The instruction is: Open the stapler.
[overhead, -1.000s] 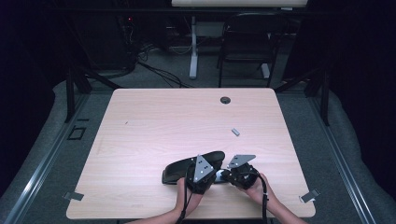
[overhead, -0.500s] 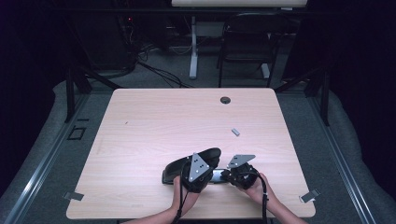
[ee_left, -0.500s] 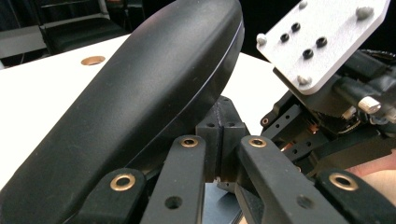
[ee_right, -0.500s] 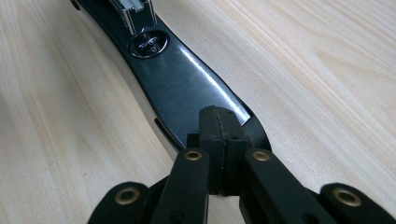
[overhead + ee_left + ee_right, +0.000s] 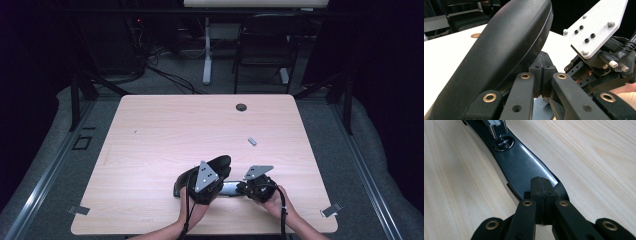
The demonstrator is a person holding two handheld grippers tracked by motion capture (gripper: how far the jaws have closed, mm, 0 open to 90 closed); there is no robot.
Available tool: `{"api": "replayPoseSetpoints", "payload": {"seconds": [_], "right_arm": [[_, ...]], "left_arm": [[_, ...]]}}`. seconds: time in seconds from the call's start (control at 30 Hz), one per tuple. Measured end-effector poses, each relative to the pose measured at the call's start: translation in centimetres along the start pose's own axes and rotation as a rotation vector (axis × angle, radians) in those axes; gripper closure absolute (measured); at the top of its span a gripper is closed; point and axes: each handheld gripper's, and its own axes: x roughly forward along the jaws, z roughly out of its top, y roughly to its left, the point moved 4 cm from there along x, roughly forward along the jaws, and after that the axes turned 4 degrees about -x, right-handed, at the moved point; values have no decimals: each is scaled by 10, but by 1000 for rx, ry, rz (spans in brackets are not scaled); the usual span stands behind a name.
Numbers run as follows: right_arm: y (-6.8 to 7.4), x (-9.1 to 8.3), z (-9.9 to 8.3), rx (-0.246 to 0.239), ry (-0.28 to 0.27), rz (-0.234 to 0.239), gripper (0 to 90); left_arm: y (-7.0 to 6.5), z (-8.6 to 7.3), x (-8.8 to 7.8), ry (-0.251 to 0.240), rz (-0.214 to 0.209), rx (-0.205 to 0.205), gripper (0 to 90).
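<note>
Dark floor and a chair are framing the pale wooden table (image 5: 165, 135), and you are working at its near edge, where the big black stapler (image 5: 200, 177) is lying. Taking the stapler as the landmark: its top arm (image 5: 499, 47) is standing swung up and open, while its flat glossy base (image 5: 524, 162) is resting on the wood, stretching toward your right.

Your left gripper (image 5: 207, 182) is sitting right over the stapler's middle, jaws pressed together with nothing visibly between the pads; it looks as if you are nudging or propping the raised arm with the closed tips, not pinching it, so the arm is staying up.

Your right gripper (image 5: 252, 189) is lying at the stapler's right end, jaws likewise pressed together, tips resting on the tail of the base. That is probably pinning the base down so it is not sliding or lifting while the arm is hinging.

Well beyond the stapler, a small grey piece (image 5: 252, 141) is lying, and farther still a round cable hole (image 5: 241, 107).
</note>
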Motion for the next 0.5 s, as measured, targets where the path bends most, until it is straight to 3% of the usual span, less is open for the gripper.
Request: {"api": "replayPoseSetpoints", "payload": {"seconds": [0.5], "right_arm": [[0,0,0,0,2,-3,900]], "left_arm": [[7,9,-13,-8,25,0,900]]}}
